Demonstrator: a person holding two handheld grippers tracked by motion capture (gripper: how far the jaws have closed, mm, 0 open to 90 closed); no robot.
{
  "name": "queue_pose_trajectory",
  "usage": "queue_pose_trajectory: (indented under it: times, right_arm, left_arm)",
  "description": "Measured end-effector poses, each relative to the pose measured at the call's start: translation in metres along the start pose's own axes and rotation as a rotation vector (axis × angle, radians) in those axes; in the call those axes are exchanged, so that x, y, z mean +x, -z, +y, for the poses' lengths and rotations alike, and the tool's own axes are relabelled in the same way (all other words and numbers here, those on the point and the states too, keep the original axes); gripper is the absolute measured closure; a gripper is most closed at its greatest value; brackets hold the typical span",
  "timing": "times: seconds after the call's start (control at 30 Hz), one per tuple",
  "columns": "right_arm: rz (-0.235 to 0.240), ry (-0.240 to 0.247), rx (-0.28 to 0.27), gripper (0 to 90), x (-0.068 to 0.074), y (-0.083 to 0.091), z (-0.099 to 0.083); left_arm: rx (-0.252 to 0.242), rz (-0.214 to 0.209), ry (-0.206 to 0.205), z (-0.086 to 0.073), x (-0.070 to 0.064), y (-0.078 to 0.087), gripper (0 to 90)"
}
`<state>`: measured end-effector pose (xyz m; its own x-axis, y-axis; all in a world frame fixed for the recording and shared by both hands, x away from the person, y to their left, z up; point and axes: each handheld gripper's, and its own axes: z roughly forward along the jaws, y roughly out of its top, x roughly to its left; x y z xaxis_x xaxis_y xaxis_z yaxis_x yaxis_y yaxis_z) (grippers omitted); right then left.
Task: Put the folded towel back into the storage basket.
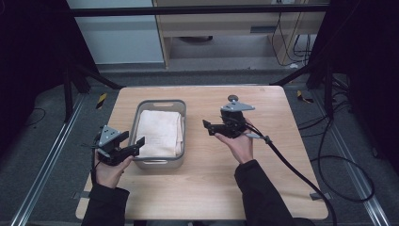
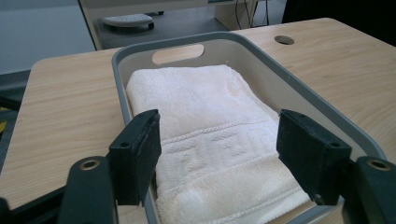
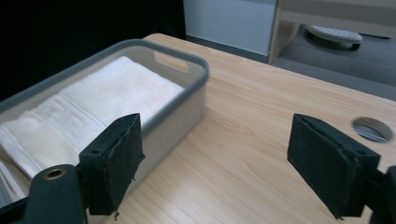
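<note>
Hovering wide open at the near end of the bin (image 1: 141, 109), the left tongs (image 1: 133, 142) look set to grip the towel (image 1: 161, 132), while the right tongs (image 1: 207, 127), also wide, wait empty beside it toward the table's (image 1: 263, 188) right edge.

Folded cream towel (image 2: 210, 140), lying flat inside grey basket (image 2: 299, 88)

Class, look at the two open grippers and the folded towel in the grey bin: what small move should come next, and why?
Probably the left gripper should ease forward and down onto the towel's near edge. Its jaws stand open and already frame that edge at the near end of the bin, while the right gripper, also open, hangs over bare table beside the bin, so it is less well placed.
</note>
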<state>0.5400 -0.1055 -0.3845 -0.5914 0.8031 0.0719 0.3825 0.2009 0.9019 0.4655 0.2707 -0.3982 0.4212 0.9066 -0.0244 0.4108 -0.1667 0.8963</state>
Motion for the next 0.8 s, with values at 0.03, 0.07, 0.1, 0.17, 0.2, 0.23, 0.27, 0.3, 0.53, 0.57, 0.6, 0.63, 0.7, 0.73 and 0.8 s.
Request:
queue_pose_trajectory:
  times: [0.03, 0.07, 0.1, 0.17, 0.2, 0.23, 0.27, 0.3, 0.53, 0.57, 0.6, 0.63, 0.7, 0.73, 0.8]
  right_arm:
    - [-0.005, -0.007, 0.001, 15.8, -0.007, 0.010, -0.008]
    - [-0.005, -0.007, 0.001, 15.8, -0.007, 0.010, -0.008]
    - [-0.014, -0.016, 0.005, 13.4, -0.014, 0.019, -0.018]
    - [-0.027, -0.015, 0.008, 11.8, -0.020, 0.028, -0.028]
    - [-0.031, -0.012, 0.007, 11.0, -0.023, 0.031, -0.031]
    - [-0.034, -0.017, 0.011, 10.1, -0.026, 0.035, -0.037]
    - [-0.038, -0.023, 0.012, 10.0, -0.029, 0.039, -0.042]
    - [-0.043, -0.025, 0.007, 9.8, -0.032, 0.042, -0.047]
    - [-0.068, -0.057, 0.001, 9.3, -0.051, 0.065, -0.078]
    - [-0.076, -0.056, -0.002, 9.2, -0.054, 0.069, -0.082]
    - [-0.079, -0.058, 0.000, 8.9, -0.056, 0.072, -0.085]
    - [-0.082, -0.062, 0.006, 8.3, -0.057, 0.074, -0.088]
    - [-0.093, -0.056, 0.007, 8.1, -0.060, 0.080, -0.096]
    - [-0.096, -0.053, 0.014, 7.7, -0.062, 0.082, -0.098]
    - [-0.105, -0.045, 0.021, 7.5, -0.063, 0.084, -0.102]
  left_arm:
    - [0.001, -0.003, -0.007, -0.002, -0.001, 0.000, 29.3]
    - [0.001, -0.003, -0.007, -0.002, -0.001, 0.000, 29.1]
    - [0.003, -0.004, -0.008, -0.003, -0.002, 0.000, 28.8]
    - [0.006, -0.009, -0.016, -0.006, -0.004, -0.001, 28.3]
    - [0.003, -0.010, -0.020, -0.007, -0.005, 0.000, 28.2]
    - [0.001, -0.012, -0.026, -0.009, -0.006, 0.000, 28.2]
    - [0.004, -0.014, -0.033, -0.010, -0.007, 0.000, 28.2]
    - [0.003, -0.016, -0.038, -0.011, -0.008, 0.001, 28.2]
    - [0.004, -0.021, -0.067, -0.022, -0.011, 0.007, 28.3]
    - [0.002, -0.019, -0.069, -0.023, -0.010, 0.008, 28.5]
    - [0.002, -0.019, -0.069, -0.025, -0.010, 0.010, 28.6]
    - [0.003, -0.020, -0.069, -0.026, -0.010, 0.011, 28.5]
    - [-0.001, -0.021, -0.068, -0.029, -0.009, 0.014, 28.6]
    - [-0.001, -0.021, -0.068, -0.029, -0.009, 0.014, 28.5]
    - [-0.003, -0.024, -0.071, -0.031, -0.009, 0.017, 28.5]
